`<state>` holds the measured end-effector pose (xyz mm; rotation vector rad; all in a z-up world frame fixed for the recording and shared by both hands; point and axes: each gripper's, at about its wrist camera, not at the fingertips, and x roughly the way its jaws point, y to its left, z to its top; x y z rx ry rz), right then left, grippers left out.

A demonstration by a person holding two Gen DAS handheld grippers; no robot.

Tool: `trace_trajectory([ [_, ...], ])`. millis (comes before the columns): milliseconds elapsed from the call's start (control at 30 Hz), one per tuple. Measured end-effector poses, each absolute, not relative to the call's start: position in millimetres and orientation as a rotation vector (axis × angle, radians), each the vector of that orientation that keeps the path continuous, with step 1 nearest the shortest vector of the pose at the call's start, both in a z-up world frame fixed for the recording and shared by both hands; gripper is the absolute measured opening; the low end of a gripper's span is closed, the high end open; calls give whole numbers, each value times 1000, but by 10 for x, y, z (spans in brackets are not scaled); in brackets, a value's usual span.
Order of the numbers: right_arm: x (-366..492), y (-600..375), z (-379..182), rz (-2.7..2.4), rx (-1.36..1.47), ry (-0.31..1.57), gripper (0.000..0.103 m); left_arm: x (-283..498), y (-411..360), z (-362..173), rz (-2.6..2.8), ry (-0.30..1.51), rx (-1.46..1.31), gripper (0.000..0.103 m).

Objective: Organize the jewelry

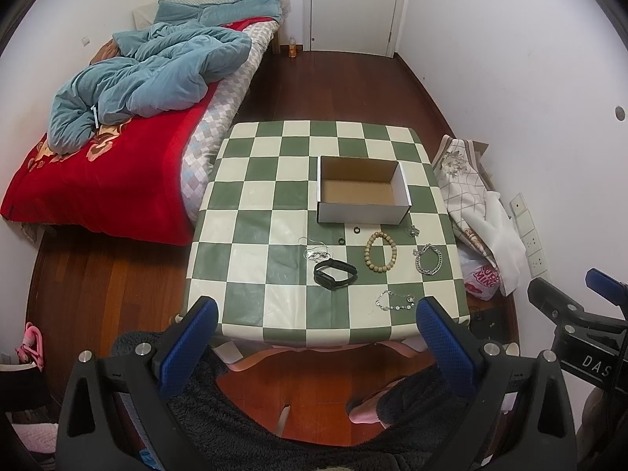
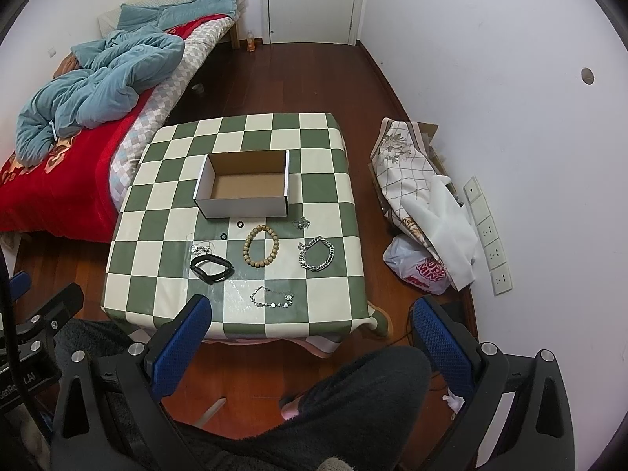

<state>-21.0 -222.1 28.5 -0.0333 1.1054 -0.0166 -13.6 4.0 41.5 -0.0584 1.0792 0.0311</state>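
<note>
An open white cardboard box stands empty on the green and cream checkered table. In front of it lie a wooden bead bracelet, a black fitness band, a thick silver chain bracelet, a thin silver bracelet, a thin necklace, two small black rings and a small silver piece. My left gripper and right gripper are both open and empty, held before the table's near edge.
A bed with a red blanket and blue duvet stands left of the table. Folded cloth and a plastic bag lie on the floor at the right wall. A closed white door is at the back. Dark-clothed legs are below.
</note>
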Motion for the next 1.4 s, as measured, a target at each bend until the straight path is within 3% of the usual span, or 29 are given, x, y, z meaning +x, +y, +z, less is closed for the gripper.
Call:
trace_trajectory([
  [967,-226,-2259,315,-36,-21,1092,103,-150,115,375,54,1071,-62,103],
  [1400,541,-2596,-881,-136,41,1245,103,680,151,-632,171,1212,-2,103],
])
